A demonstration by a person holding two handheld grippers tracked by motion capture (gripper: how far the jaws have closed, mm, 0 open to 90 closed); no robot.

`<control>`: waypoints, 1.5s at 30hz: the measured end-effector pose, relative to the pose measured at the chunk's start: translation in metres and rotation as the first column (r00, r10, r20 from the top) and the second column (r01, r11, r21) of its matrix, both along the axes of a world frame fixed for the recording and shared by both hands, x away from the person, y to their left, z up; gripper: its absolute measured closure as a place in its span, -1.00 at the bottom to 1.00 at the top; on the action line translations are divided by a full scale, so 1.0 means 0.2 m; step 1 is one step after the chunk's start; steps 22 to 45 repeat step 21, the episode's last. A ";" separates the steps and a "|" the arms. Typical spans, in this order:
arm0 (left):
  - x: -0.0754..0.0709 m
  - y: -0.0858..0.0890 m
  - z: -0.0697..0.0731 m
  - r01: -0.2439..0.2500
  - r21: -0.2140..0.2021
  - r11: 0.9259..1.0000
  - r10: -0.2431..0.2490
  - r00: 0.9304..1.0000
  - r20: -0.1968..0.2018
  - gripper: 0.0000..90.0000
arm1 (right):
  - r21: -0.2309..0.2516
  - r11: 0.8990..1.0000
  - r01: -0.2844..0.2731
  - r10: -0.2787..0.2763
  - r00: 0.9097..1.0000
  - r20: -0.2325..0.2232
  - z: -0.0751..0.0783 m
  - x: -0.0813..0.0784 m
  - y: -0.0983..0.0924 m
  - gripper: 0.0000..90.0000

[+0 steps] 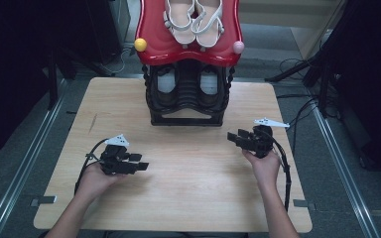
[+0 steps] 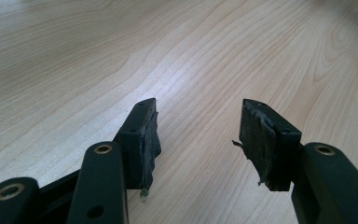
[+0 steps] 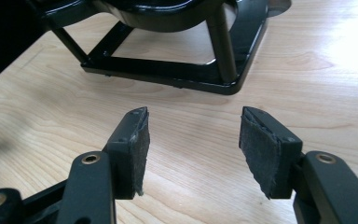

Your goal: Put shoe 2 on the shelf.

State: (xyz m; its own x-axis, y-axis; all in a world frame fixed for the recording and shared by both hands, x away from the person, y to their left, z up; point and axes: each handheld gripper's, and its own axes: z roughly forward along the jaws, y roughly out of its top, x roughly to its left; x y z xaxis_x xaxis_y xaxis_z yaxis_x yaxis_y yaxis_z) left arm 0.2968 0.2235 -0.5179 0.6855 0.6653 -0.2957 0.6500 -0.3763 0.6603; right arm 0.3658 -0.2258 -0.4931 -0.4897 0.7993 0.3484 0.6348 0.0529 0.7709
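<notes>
Both tools, left tool [image 1: 140, 164] and right tool [image 1: 235, 137], rest released and empty on the desk [image 1: 188, 188], so next comes reaching the shoe rack [image 1: 187, 106] at the far edge.

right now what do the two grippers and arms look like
Both grippers, left and right, are black with two blocky jaws faced in worn dark pads, brass-ringed pivots, a grey three-cornered plate on top and a trailing black cable. Forearms are bare, no sleeves.

Matt pale wood table [image 1: 188, 193]; glossy black rack [image 3: 177, 79]; red glossy shelf [image 1: 154, 44].
</notes>
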 end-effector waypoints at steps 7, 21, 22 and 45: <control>0.00 -0.01 0.00 0.009 0.004 1.000 -0.009 1.000 0.003 0.01 | -0.012 1.000 -0.016 0.015 1.000 -0.020 -0.04 -0.01 0.03 -0.03; 0.01 -0.02 -0.01 -0.007 -0.001 1.000 0.007 1.000 -0.011 -0.10 | -0.038 0.999 -0.026 0.025 0.999 -0.033 -0.06 -0.01 0.04 -0.05; 0.01 -0.02 -0.01 -0.007 -0.001 1.000 0.007 1.000 -0.011 -0.10 | -0.038 0.999 -0.026 0.025 0.999 -0.033 -0.06 -0.01 0.04 -0.05; 0.01 -0.02 -0.01 -0.007 -0.001 1.000 0.007 1.000 -0.011 -0.10 | -0.038 0.999 -0.026 0.025 0.999 -0.033 -0.06 -0.01 0.04 -0.05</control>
